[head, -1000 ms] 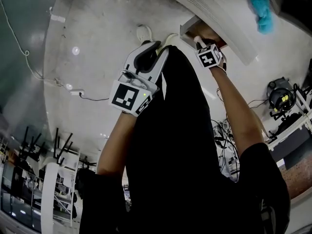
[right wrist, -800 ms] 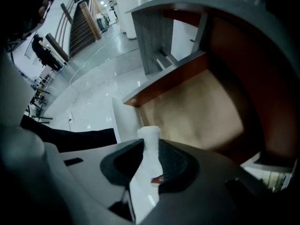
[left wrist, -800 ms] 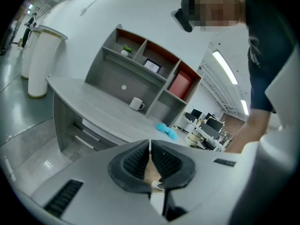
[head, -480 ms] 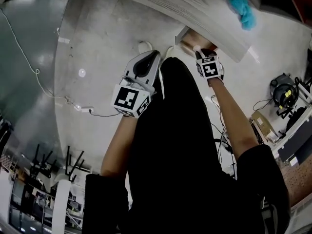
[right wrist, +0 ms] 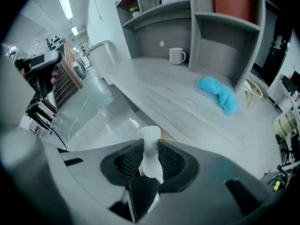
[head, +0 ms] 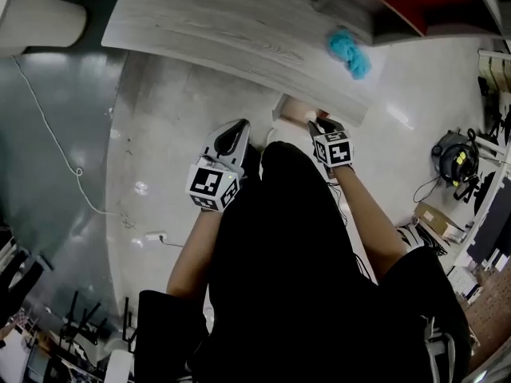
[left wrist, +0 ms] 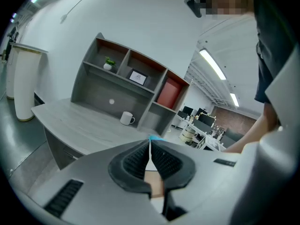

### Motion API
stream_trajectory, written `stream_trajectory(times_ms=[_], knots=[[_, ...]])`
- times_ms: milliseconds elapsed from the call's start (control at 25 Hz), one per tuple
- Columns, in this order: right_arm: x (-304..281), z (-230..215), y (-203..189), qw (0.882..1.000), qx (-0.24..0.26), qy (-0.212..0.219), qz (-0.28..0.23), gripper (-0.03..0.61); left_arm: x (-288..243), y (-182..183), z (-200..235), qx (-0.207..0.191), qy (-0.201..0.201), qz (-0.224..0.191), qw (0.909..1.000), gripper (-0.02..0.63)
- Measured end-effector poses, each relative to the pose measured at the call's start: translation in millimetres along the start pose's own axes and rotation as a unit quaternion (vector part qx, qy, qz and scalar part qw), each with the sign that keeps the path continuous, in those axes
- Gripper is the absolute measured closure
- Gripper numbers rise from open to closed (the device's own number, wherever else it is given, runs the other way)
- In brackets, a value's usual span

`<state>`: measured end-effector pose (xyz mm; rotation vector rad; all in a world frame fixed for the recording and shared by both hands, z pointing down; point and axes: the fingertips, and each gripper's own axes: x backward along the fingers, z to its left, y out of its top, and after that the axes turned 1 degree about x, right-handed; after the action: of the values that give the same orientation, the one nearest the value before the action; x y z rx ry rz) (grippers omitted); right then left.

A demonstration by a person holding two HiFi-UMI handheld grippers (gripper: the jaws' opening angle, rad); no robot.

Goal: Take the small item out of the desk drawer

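Item (right wrist: 151, 132), pinched in right gripper (right wrist: 150, 143), is clearing drawer (head: 294, 108) at eleven o'clock, nearly out; left gripper (left wrist: 150, 149) is resting freshly shut, empty.

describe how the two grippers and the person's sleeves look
Both the left gripper and right gripper have light grey shells, black ribbed pads and a cube of black-and-white square markers. The person wears a black top with short sleeves.

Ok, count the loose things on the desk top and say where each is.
2. A white mug stands at the back, by the shelf unit; a blue cloth lies nearer the front edge. More could be hidden out of view.
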<state>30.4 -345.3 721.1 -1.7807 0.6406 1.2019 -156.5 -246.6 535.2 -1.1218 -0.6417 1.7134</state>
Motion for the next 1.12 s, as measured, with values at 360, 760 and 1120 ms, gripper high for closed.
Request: stream_trajectory(times_ms=[360,760,1120], knots=[[97,13,76,0.986,-0.105,-0.012,-0.131,0.48,-4,73,-33,-0.035,-0.057,-0.018,0.9976,0.594],[202,17,147,0.948,-0.159,-0.018,-0.276,0.48,-16,130,-68,-0.056,-0.104,-0.036,0.9924,0.594],[303,11,169,0.913,-0.137,-0.072,-0.379,0.48,-18,179,-121,-0.112,-0.117,-0.075,0.984,0.594]])
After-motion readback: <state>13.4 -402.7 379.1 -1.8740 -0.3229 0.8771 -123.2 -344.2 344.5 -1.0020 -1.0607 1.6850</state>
